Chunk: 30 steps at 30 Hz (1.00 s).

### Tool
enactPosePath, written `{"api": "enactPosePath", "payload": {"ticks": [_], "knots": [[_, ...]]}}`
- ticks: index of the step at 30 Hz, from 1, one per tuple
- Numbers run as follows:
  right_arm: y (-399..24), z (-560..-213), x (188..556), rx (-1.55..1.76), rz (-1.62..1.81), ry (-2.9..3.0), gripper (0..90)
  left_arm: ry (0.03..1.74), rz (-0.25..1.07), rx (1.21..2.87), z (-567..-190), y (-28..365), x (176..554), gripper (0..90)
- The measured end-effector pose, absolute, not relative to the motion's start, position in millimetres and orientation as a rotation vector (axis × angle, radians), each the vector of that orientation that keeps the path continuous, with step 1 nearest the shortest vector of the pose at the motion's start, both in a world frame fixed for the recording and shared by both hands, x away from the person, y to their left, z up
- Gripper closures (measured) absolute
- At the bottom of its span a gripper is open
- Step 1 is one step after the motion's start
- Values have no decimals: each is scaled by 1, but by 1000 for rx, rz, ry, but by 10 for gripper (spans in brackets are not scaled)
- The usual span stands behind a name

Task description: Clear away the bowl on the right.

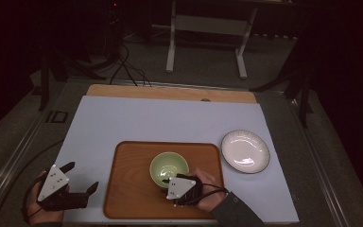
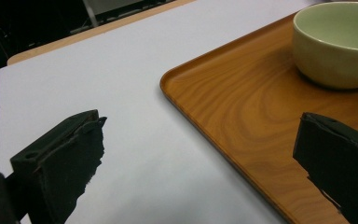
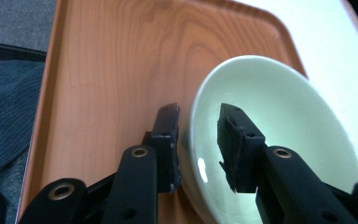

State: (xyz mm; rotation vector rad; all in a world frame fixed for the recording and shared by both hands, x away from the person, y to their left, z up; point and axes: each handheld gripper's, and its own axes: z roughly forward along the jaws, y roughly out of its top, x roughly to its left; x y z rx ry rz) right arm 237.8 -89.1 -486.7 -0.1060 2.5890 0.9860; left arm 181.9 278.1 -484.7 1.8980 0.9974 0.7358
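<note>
A: R gripper [image 3: 198, 140] is straddling the green bowl's [image 1: 168, 166] near rim, one jaw outside, one inside, not clamped yet.
B: L gripper [image 1: 82, 177]?
A: Idling wide open, off the tray [image 1: 127, 198]. Bowl's sitting mid-tray; white plate [image 1: 245, 151] lying beyond, to the right.

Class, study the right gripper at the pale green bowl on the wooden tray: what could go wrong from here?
1. The right gripper straddles the pale green ceramic bowl's rim with a gap showing; a thin, glossy rim may slip or tip when lifted.
2. The brown wooden tray could shift, since the open left gripper isn't steadying it.
</note>
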Motion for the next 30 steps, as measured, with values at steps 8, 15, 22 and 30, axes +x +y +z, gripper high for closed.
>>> {"api": "enactPosePath", "payload": {"ticks": [8,15,22,30], "knots": [[-96,-475,235,-108,1016,2556,675,997,736,1898,-485,278,182,15],[-106,-465,236,-80,1044,2515,665,997,735,1899,-485,278,182,15],[-118,-461,243,-38,1030,2502,634,997,736,1899,-485,278,182,15],[-131,-463,249,26,1024,2489,558,998,735,1900,-485,278,182,15]]}}
